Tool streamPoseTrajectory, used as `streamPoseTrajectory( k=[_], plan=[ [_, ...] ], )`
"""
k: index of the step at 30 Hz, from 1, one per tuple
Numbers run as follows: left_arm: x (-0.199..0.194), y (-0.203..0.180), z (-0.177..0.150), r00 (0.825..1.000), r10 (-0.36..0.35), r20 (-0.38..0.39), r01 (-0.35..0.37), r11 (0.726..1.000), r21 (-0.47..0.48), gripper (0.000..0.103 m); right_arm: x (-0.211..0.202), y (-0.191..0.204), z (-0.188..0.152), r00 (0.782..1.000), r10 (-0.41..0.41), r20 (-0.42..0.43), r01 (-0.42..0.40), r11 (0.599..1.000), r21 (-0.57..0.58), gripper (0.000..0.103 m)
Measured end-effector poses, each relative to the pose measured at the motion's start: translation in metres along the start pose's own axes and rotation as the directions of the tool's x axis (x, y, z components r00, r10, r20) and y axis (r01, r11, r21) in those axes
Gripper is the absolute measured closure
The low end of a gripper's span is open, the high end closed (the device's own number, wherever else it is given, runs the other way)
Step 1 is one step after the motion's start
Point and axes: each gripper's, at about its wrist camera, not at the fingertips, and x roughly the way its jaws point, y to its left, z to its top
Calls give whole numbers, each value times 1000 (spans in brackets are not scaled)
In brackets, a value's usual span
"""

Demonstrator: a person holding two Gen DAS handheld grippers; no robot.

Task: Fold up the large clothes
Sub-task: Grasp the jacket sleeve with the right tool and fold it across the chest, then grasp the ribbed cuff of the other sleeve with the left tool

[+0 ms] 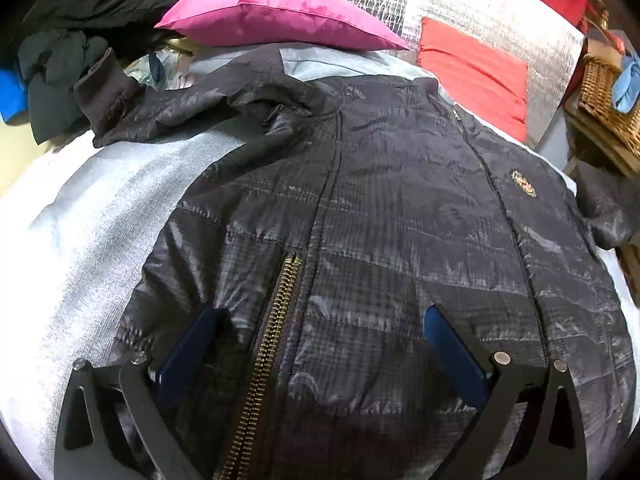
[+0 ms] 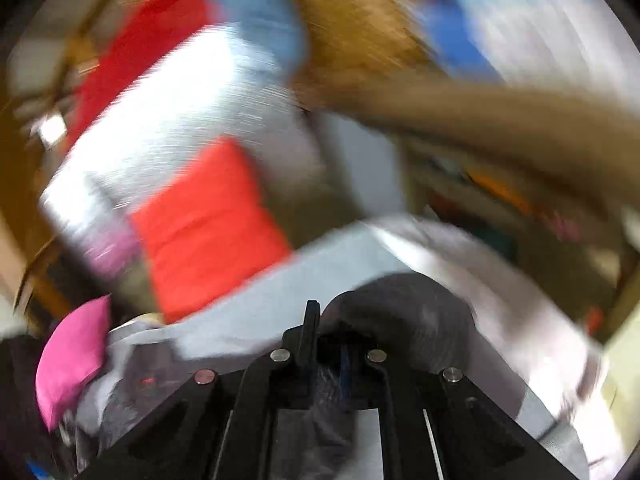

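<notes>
Jacket (image 1: pixel 400 208), dark, quilted, glossy: spread front-up across a pale grey bed cover (image 1: pixel 100 216), collar toward the far end, hem nearest the left wrist camera. Brass zipper (image 1: pixel 268 344) at the lower front, parted at the bottom and closed higher up. Small gold emblem (image 1: pixel 523 184) on the chest panel at the right of the left view. One sleeve (image 1: pixel 132 108) lies bunched and stretched out toward the upper left, its cuff turned up; the opposite sleeve hangs off the right edge of the bed. Left tongs (image 1: pixel 320 320): spread wide, blue-padded fingers (image 1: pixel 452 348) resting on or just above the fabric either side of the zipper, gripping nothing. Right tongs (image 2: pixel 328 340): fingers drawn close together with a fold of the dark jacket cloth pinched between them; the right wrist view is heavily smeared by motion, so finer detail cannot be told. Magenta pillow (image 1: pixel 276 16) at the head of the bed, just beyond the collar. Red cushion (image 1: pixel 476 72) leaning against a silver quilted panel (image 1: pixel 500 20) to the right of the pillow. Heap of dark clothes (image 1: pixel 56 72) at the far left. Wicker basket (image 1: pixel 604 96) at the far right, with a light blue cloth over its rim.
</notes>
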Motion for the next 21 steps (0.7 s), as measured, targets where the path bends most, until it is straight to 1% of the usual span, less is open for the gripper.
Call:
streamPoseTrajectory(
  k=[1, 2, 3, 4, 5, 6, 7, 8, 9, 10, 11, 13, 14, 15, 16, 18, 19, 21],
  plan=[
    [0, 1, 0, 1000, -5, 1, 5, 1000, -5, 0, -16, 40, 4, 999, 41, 33, -39, 996, -79, 94],
    [-1, 1, 0, 1000, -8, 2, 8, 1000, -8, 0, -32, 81, 2, 995, 86, 53, -76, 984, -163, 94],
    [-1, 2, 0, 1000, -13, 3, 13, 1000, -13, 0, -47, 121, -5, 990, 117, 76, -94, 963, -254, 94],
    [-1, 2, 1, 1000, -17, 3, 17, 1000, -17, 0, -57, 154, -15, 984, 159, 85, -124, 939, -321, 94],
    [-1, 3, 0, 1000, -18, 4, 19, 1000, -20, 0, -68, 189, -31, 974, 213, 74, -170, 909, -380, 94],
    [-1, 3, 0, 1000, -22, 4, 22, 999, -24, 0, -73, 213, -48, 968, 246, 50, -203, 886, -418, 93],
    [-1, 4, 1, 1000, -23, 4, 24, 999, -26, 0, -70, 238, -67, 963, 270, 1, -240, 858, -454, 90],
    [-1, 4, 1, 1000, -26, 4, 26, 999, -29, 0, -61, 266, -95, 954, 287, -86, -292, 826, -482, 79],
    [-2, 4, 1, 1000, -27, 4, 28, 999, -30, 0, -52, 278, -116, 947, 289, -143, -322, 814, -484, 67],
    [-2, 4, 1, 999, -32, 5, 32, 999, -33, 0, -35, 291, -147, 932, 275, -236, -358, 801, -481, 21],
    [-2, 5, 1, 999, -35, 5, 35, 999, -34, 0, -24, 299, -169, 920, 253, -298, -373, 796, -477, 5],
    [-3, 7, 1, 999, -44, 6, 44, 998, -42, 0, 0, 302, -222, 891, 194, -411, -387, 798, -461, 5],
    [-3, 8, 1, 999, -47, 6, 48, 998, -45, 0, 12, 299, -240, 873, 173, -457, -391, 807, -442, 5],
    [-3, 8, 1, 999, -48, 6, 49, 998, -47, 0, 16, 287, -253, 865, 168, -473, -386, 825, -412, 5],
    [-2, 8, 1, 999, -48, 6, 48, 998, -51, 0, 13, 276, -258, 863, 178, -472, -380, 844, -378, 5],
    [-1, 7, 2, 999, -42, 5, 42, 998, -51, 0, 7, 254, -254, 858, 225, -461, -386, 875, -291, 5],
    [-1, 7, 3, 999, -41, 3, 41, 998, -51, 0, 0, 241, -251, 864, 239, -444, -382, 885, -265, 5],
    [-1, 7, 3, 999, -41, 4, 41, 998, -51, 0, -27, 217, -251, 880, 253, -402, -367, 900, -236, 5]
  ],
)
